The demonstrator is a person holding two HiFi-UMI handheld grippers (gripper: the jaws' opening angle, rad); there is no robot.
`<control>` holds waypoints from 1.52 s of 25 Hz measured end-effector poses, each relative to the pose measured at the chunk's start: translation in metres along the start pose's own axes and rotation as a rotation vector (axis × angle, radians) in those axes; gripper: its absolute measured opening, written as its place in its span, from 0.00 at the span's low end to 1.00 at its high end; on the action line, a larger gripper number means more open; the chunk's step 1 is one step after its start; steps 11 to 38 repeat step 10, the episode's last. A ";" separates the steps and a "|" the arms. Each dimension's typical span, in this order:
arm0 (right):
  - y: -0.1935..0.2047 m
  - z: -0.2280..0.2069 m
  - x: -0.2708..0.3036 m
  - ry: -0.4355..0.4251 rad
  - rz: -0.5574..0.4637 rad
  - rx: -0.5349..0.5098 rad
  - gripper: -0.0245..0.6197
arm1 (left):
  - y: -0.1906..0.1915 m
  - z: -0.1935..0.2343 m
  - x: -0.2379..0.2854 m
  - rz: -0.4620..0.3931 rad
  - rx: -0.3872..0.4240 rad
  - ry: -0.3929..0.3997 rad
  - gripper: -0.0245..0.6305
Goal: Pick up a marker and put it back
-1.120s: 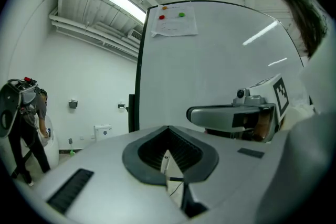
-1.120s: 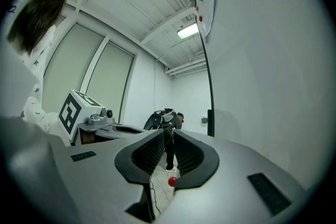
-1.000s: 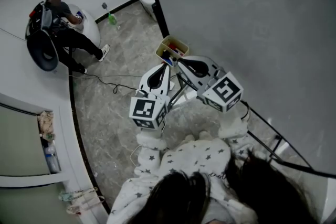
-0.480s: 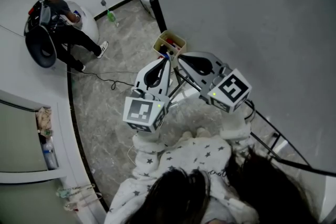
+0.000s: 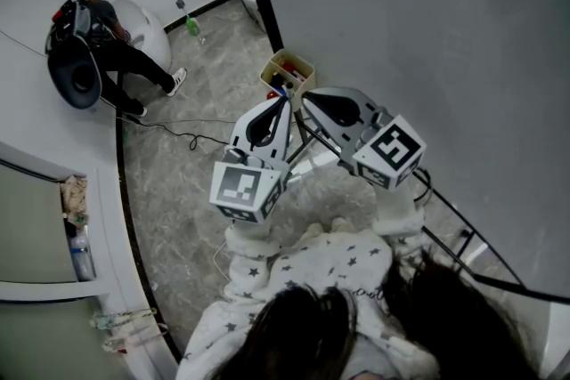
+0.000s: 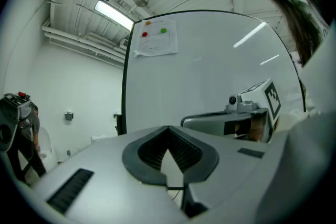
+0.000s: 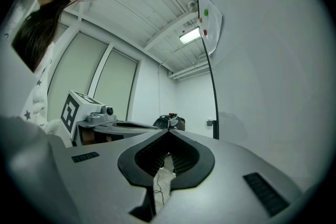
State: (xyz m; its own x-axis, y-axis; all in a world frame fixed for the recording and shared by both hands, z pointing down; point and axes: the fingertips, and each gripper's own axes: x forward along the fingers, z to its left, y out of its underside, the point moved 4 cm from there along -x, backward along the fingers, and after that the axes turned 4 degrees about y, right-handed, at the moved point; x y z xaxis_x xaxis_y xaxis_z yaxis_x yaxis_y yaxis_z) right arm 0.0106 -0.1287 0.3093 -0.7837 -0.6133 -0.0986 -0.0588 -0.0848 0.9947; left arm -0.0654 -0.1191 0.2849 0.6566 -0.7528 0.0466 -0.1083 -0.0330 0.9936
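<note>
Both my grippers are up in front of me, tips nearly together. Left gripper [image 5: 284,101] has its jaws closed tip to tip, nothing between them. Right gripper [image 5: 305,99] is the same, fully closed and empty, sitting at 3 o'clock of the left one. No marker picked up yet. Just past the tips at 12 o'clock is the small tan box [image 5: 303,65] hung at the edge of the whiteboard [image 5: 427,58], with the markers [image 5: 295,78] standing in it; I see a red and a blue end, can't count them. A marker should be light, stiff and smooth plastic, so slippery and likely to roll or pivot. I'd take one across the barrel below the cap, not on the cap, which could pull off, with a moderate squeeze. They look packed close, so neighbours may get nudged. Far off at 10 o'clock a person [image 5: 107,53] sits by the wall.
</note>
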 end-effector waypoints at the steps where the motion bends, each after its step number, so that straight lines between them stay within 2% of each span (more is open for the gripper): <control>1: 0.000 0.000 0.000 -0.002 0.002 0.002 0.05 | -0.002 0.000 0.000 -0.004 0.003 -0.003 0.04; 38: 0.001 0.000 -0.001 -0.009 0.003 0.005 0.05 | 0.008 -0.002 -0.003 -0.006 -0.011 -0.008 0.04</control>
